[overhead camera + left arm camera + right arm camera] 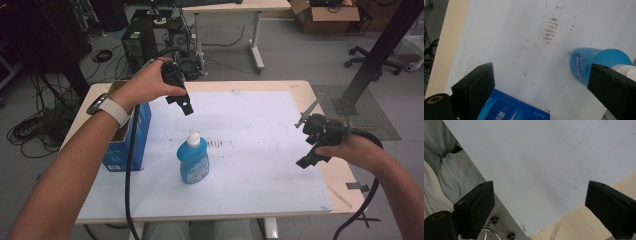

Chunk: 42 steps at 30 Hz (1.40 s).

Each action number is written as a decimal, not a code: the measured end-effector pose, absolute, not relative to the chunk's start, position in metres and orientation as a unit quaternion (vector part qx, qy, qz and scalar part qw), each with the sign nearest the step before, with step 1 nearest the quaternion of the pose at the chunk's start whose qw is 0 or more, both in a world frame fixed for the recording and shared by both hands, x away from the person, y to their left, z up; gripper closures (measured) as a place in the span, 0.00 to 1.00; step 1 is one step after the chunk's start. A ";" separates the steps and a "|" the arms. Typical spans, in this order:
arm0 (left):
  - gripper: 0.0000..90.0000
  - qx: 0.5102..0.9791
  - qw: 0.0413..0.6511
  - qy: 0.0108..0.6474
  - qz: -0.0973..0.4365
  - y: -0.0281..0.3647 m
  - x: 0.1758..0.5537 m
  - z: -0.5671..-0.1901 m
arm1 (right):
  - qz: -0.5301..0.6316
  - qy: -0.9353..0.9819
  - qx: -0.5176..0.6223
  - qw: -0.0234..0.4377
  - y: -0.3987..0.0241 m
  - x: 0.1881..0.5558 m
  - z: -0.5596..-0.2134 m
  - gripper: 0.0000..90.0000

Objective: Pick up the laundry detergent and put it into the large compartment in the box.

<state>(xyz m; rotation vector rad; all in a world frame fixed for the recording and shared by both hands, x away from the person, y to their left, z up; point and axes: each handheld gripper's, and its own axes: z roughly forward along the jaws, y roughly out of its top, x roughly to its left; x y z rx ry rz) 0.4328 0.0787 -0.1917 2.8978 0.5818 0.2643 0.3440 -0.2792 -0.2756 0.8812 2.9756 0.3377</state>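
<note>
We see a wooden table (320,97) covered for most of its top by a white sheet (250,165); bare wood shows along the far edge and the right side. The sheet is scuffed, with a patch of brown smears (549,30) near its middle, just beyond the bottle. A blue bottle (193,159) with a white cap stands upright on the sheet, a little left of centre. Near it, at the table's left edge, stands a blue box (131,137), its top open.

The left gripper (184,103) hangs in the air above the sheet, beyond the bottle and clear of it. In the left gripper view its jaws stand wide apart with nothing between them; the bottle shows beside the right jaw and the box below.

The right gripper (309,159) is held over the right side of the table, near the sheet's edge. Its jaws are likewise spread wide and empty, over white sheet and a corner of bare wood.

Around the table lies a grey floor (300,55). Behind it we see a computer tower (139,44), coiled cables (30,127), a second desk (240,7), a cardboard box (325,15) and a dark slanting post (380,52).
</note>
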 end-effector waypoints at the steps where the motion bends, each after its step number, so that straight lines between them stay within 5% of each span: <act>1: 0.08 0.972 0.091 0.198 0.089 0.079 0.432 -0.191 | 0.108 0.953 0.282 0.011 -0.279 0.344 -0.275 0.10; 23: 0.05 0.961 0.114 0.240 0.079 0.074 0.387 -0.151 | 0.113 0.955 0.272 0.020 -0.273 0.333 -0.269 0.10; 42: 0.06 0.954 0.124 0.266 0.067 0.059 0.350 -0.157 | 0.116 0.955 0.271 0.022 -0.274 0.329 -0.271 0.10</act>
